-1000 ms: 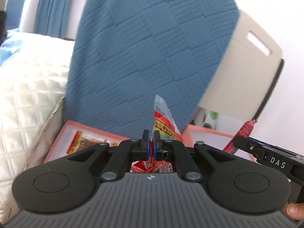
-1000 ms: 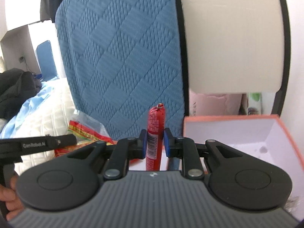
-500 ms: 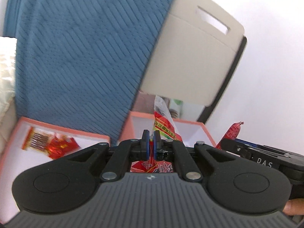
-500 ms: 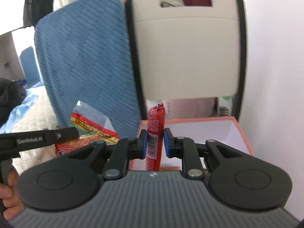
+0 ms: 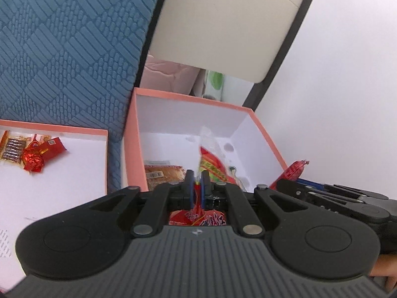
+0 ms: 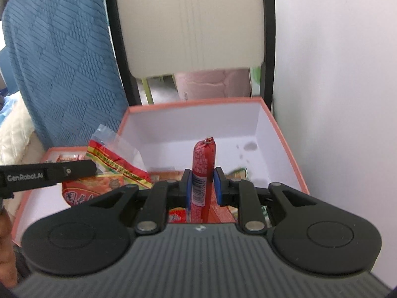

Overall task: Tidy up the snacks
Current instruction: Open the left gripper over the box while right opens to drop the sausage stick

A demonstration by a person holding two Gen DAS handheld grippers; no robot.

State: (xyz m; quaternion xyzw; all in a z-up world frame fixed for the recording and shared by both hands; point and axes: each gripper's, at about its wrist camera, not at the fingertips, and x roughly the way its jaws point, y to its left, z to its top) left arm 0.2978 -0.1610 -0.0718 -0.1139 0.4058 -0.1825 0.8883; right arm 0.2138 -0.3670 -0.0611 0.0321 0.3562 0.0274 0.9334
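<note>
The red sausage stick (image 6: 203, 171) stands upright, clamped between my right gripper (image 6: 203, 186) pads, above the open pink box (image 6: 282, 134). My left gripper (image 5: 195, 186) pinches a red-and-yellow snack packet (image 5: 211, 164) (its clear top edge blurred) over the same box, where a brown packet (image 5: 162, 173) lies. A shallower pink tray (image 5: 74, 130) with more snacks sits leftward, against blue fabric (image 5: 62, 44).
</note>
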